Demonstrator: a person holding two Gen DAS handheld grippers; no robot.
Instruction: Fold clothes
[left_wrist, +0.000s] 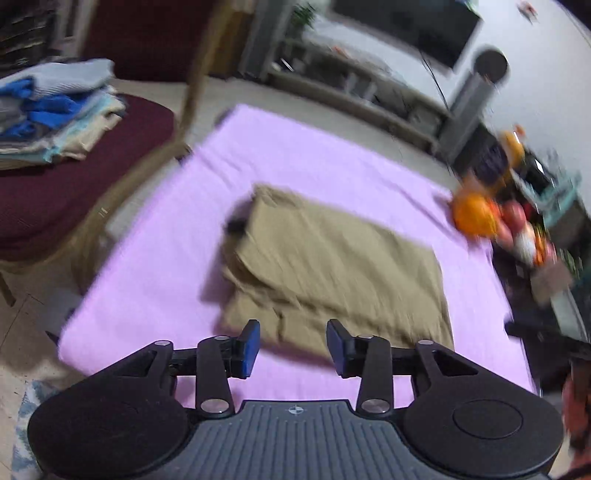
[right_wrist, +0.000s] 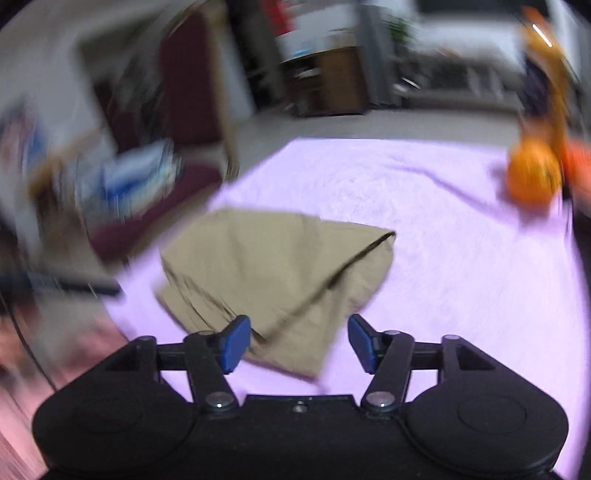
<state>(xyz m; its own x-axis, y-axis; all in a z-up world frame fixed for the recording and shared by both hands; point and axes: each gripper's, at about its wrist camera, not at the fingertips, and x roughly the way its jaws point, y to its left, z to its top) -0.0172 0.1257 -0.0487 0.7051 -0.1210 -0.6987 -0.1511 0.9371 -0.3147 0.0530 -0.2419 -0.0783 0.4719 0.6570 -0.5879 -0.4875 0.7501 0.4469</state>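
A folded khaki garment (left_wrist: 325, 266) lies in the middle of a lilac cloth (left_wrist: 155, 258) that covers the table. My left gripper (left_wrist: 293, 347) is open and empty, just short of the garment's near edge. In the right wrist view the same garment (right_wrist: 273, 266) lies folded on the lilac cloth (right_wrist: 461, 277). My right gripper (right_wrist: 299, 343) is open and empty over the garment's near corner. Both views are blurred by motion.
A stack of folded clothes (left_wrist: 55, 110) sits on a dark red chair seat (left_wrist: 74, 184) to the left. Oranges and other fruit (left_wrist: 476, 216) lie at the cloth's far right edge, and an orange (right_wrist: 532, 173) shows in the right wrist view. A TV stand (left_wrist: 369, 96) is beyond.
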